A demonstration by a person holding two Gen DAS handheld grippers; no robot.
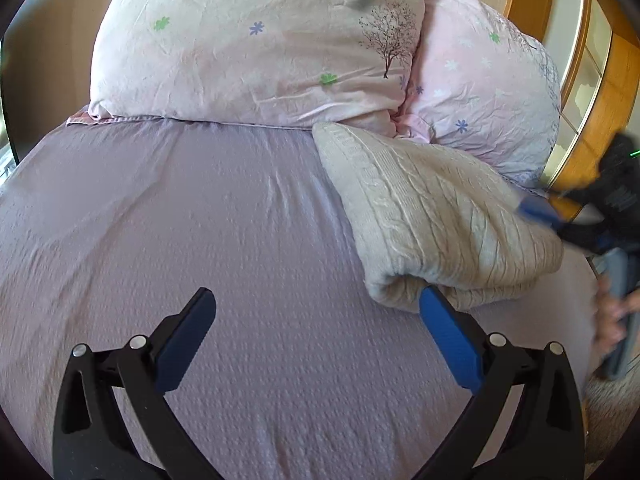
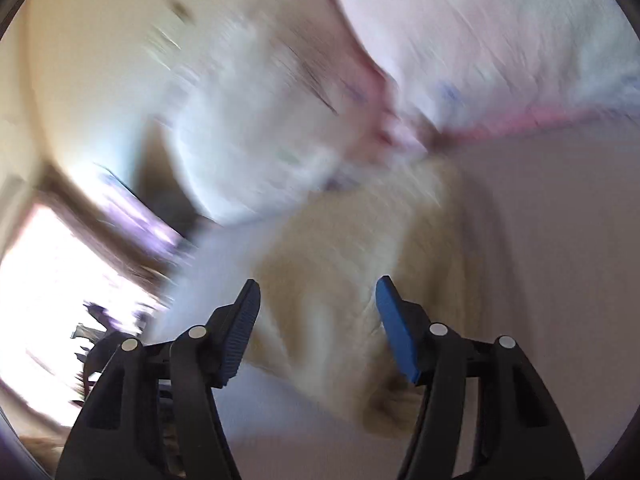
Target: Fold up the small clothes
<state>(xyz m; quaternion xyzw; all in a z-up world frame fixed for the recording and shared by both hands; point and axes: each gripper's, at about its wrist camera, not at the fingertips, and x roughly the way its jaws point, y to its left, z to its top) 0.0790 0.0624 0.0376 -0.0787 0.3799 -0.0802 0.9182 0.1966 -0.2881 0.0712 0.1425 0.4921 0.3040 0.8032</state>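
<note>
Resting folded on a lilac bed sheet point(image 1: 200, 220), one cream knitted garment point(image 1: 436, 220) lies as a thick bundle, probably set down after a fold. In the left wrist view it sits ahead and to the right of the left tongs point(image 1: 316, 312), its rolled near edge just beside the tip of the blue right finger; whether they touch is unclear. The left tongs are spread wide with nothing between the fingers, hovering over bare sheet, likely waiting to one side.

The right tongs point(image 2: 318, 304) are also parted, moderately wide, and grip nothing; their view is heavily blurred. The cream bundle lies directly ahead and beneath the fingers there, so they seem poised over it, perhaps to press or take a new hold.

Beyond the bundle, farther from both tongs, two pink floral pillows point(image 1: 256, 44) are stacked against a wooden headboard point(image 1: 600, 80).

Counted: one garment, two pillows, two tongs.
</note>
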